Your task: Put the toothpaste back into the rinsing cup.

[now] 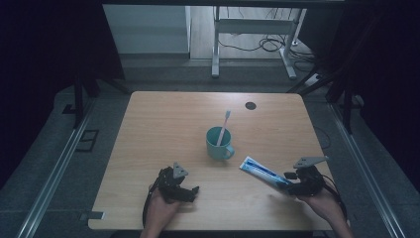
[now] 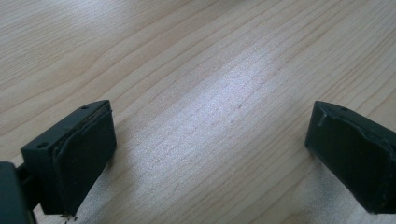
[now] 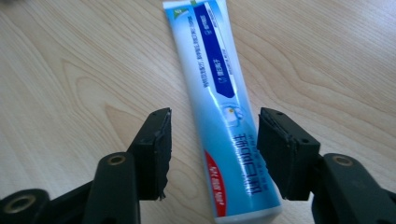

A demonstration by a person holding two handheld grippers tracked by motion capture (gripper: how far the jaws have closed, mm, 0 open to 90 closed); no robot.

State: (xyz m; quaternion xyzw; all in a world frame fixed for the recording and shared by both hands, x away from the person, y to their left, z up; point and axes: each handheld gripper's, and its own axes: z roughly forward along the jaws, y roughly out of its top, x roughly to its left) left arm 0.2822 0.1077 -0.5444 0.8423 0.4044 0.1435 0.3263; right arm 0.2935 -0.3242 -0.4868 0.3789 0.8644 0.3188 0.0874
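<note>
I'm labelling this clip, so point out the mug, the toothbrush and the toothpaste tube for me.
mug (image 1: 216, 148): high view, on its teal outer wall.
toothbrush (image 1: 225, 123): high view, on the handle above the mug's rim.
toothpaste tube (image 3: 219, 93): right gripper view, on the printed middle of its body.

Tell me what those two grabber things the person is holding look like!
Both are black. The left gripper and the right gripper each wear a grey three-cornered plate on top and trail a dark cable. Their jaws are blocky, with worn black pads and small screw holes.
</note>
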